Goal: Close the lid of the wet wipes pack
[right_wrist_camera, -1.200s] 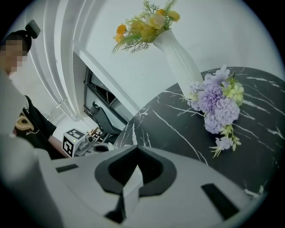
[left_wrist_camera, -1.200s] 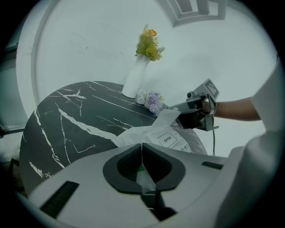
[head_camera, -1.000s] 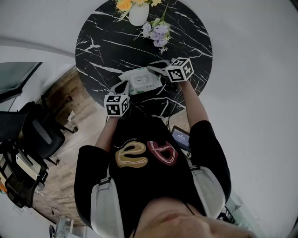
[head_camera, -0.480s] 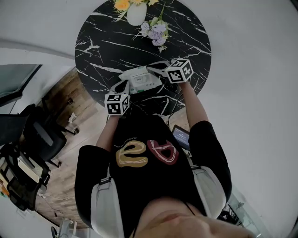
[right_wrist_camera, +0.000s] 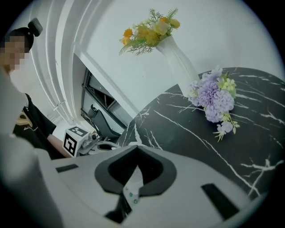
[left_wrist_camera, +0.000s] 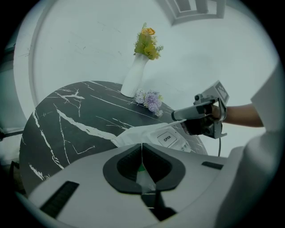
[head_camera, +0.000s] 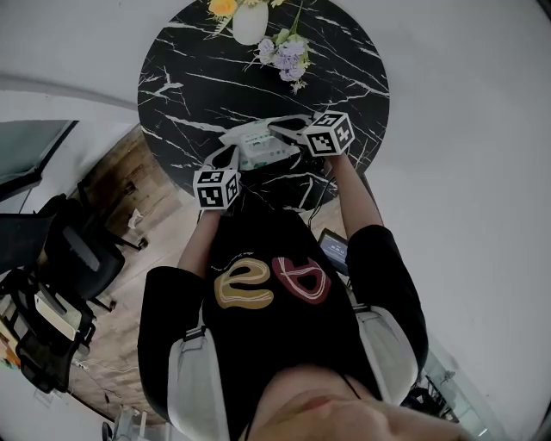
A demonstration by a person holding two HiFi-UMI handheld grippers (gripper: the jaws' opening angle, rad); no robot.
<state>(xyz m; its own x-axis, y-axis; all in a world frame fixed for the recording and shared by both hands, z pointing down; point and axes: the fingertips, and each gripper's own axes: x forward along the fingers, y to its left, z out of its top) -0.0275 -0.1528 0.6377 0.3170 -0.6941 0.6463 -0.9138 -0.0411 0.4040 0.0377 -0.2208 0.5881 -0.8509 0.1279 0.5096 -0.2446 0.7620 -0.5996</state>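
The white wet wipes pack (head_camera: 256, 145) lies near the front edge of the round black marble table (head_camera: 198, 60). In the left gripper view its flat lid, labelled OPEN (left_wrist_camera: 167, 138), lies down on the pack (left_wrist_camera: 138, 136). My left gripper (head_camera: 225, 158) is shut on the pack's near left edge, and white film shows between its jaws (left_wrist_camera: 141, 153). My right gripper (head_camera: 277, 129) reaches over the pack's right end. It is shut on a strip of white film with green dots (right_wrist_camera: 135, 168). From the left gripper view the right gripper (left_wrist_camera: 176, 116) hangs just above the pack.
A white vase with yellow flowers (head_camera: 250, 21) stands at the table's far edge, and a purple flower bunch (head_camera: 288, 53) lies near it. A black office chair (head_camera: 77, 258) stands on the floor to the left. The left gripper's marker cube (right_wrist_camera: 73, 138) shows in the right gripper view.
The right gripper has edged slightly left and nearer over the pack. The left gripper and the pack have stayed about where they were.
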